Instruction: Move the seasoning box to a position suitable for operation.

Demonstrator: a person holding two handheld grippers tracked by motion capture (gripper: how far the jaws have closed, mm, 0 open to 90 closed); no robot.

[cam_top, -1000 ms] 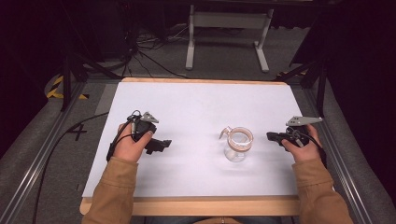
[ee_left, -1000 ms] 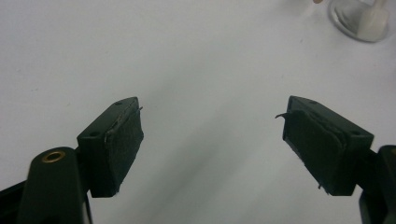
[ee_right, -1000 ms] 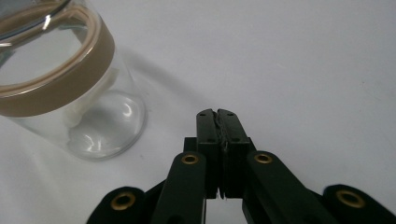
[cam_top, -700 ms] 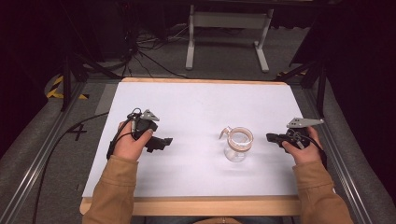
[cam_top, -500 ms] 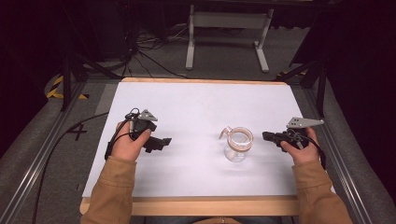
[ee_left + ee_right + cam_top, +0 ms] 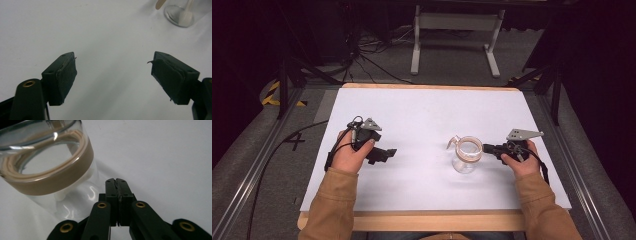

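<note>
A clear glass jar (image 6: 467, 156) ringed with a tan band stood on a plain white tabletop (image 6: 427, 115) edged in pale wood, as a person in tan sleeves (image 6: 332, 205) held two black grippers, the left gripper (image 6: 384, 154) and right gripper (image 6: 488, 147), each topped with a grey plate, over grey carpet

Both forearms, in tan sleeves, reach in side by side, well apart. The left hand (image 6: 349, 152) wraps the left hand-held gripper (image 6: 384, 154), whose 2 jaws stand wide apart with the pads (image 6: 67, 75) facing each other. The right hand (image 6: 521, 161) holds the right hand-held gripper (image 6: 487, 148), pointing toward the left one, its 2 jaws pressed together, nothing between them.
</note>
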